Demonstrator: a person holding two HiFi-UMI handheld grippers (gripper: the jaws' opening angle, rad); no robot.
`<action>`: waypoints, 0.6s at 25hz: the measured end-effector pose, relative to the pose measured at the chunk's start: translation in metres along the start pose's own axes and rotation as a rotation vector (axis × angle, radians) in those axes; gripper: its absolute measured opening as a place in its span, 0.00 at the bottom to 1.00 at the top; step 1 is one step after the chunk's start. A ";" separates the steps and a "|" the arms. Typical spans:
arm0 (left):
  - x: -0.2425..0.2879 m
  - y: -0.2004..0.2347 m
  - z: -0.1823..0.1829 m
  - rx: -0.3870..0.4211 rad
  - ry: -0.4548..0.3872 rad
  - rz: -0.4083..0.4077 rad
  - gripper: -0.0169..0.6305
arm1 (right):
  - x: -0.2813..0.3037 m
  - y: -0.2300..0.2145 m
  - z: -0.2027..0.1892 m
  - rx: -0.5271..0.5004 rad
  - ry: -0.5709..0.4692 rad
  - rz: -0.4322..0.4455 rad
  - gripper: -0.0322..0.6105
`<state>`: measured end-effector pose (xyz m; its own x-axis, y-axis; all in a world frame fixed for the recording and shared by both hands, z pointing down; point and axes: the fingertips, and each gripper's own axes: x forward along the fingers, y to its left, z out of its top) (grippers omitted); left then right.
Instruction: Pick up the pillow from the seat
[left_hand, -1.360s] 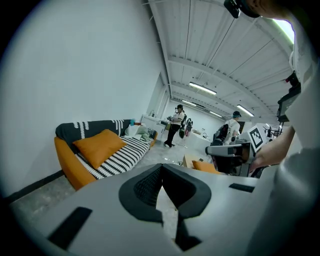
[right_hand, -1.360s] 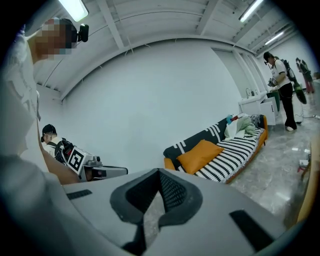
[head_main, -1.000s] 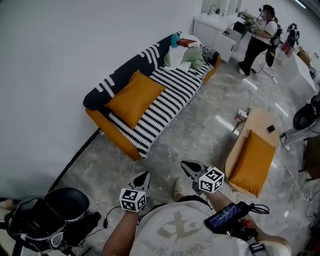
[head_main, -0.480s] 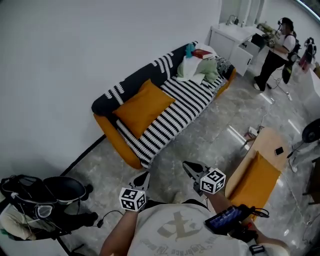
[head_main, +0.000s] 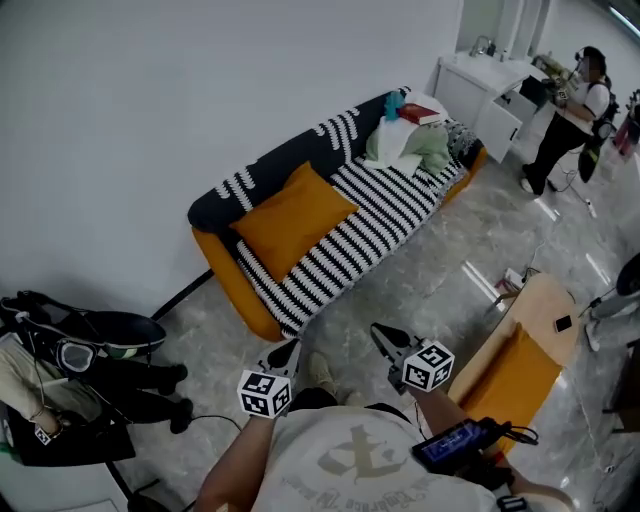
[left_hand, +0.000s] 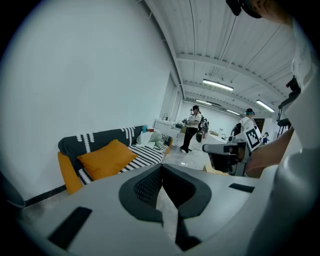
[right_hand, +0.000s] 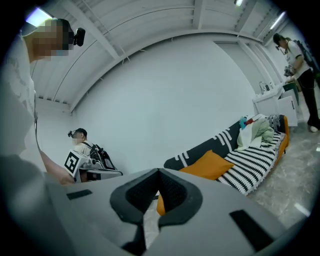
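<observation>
An orange pillow (head_main: 292, 217) leans on the left end of a sofa (head_main: 340, 215) draped in a black-and-white striped cover; it also shows as the orange pillow (left_hand: 106, 159) and the orange pillow (right_hand: 207, 165) in the gripper views. My left gripper (head_main: 288, 351) and right gripper (head_main: 381, 336) are held close to my body over the floor, well short of the sofa. Both are shut with nothing between the jaws. In its own view the left gripper (left_hand: 161, 168) points toward the sofa, and so does the right gripper (right_hand: 158, 173).
Clothes and small items (head_main: 408, 137) are piled on the sofa's far end. A wooden chair with an orange cushion (head_main: 514, 372) stands at my right. A black chair with bags (head_main: 85, 360) sits at the left. Another person (head_main: 570, 120) works at a white counter (head_main: 490, 85).
My view and both grippers have shifted across the floor; the sofa sits slightly nearer the frame's middle and the black chair with bags has come further into view at left. Both grippers stay shut.
</observation>
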<state>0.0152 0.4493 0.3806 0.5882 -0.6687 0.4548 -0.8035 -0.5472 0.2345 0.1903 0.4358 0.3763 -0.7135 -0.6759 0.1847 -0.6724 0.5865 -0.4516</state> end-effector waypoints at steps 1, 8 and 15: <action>0.003 0.004 0.001 -0.004 0.000 0.000 0.04 | 0.003 -0.003 0.002 -0.003 0.003 -0.002 0.07; 0.036 0.027 0.016 -0.037 -0.007 -0.028 0.04 | 0.014 -0.030 0.023 -0.024 0.013 -0.059 0.07; 0.092 0.056 0.053 -0.019 -0.020 -0.078 0.04 | 0.048 -0.073 0.057 -0.039 0.027 -0.107 0.07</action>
<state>0.0291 0.3303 0.3901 0.6509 -0.6342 0.4173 -0.7564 -0.5888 0.2850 0.2165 0.3348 0.3686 -0.6418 -0.7238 0.2536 -0.7519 0.5288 -0.3937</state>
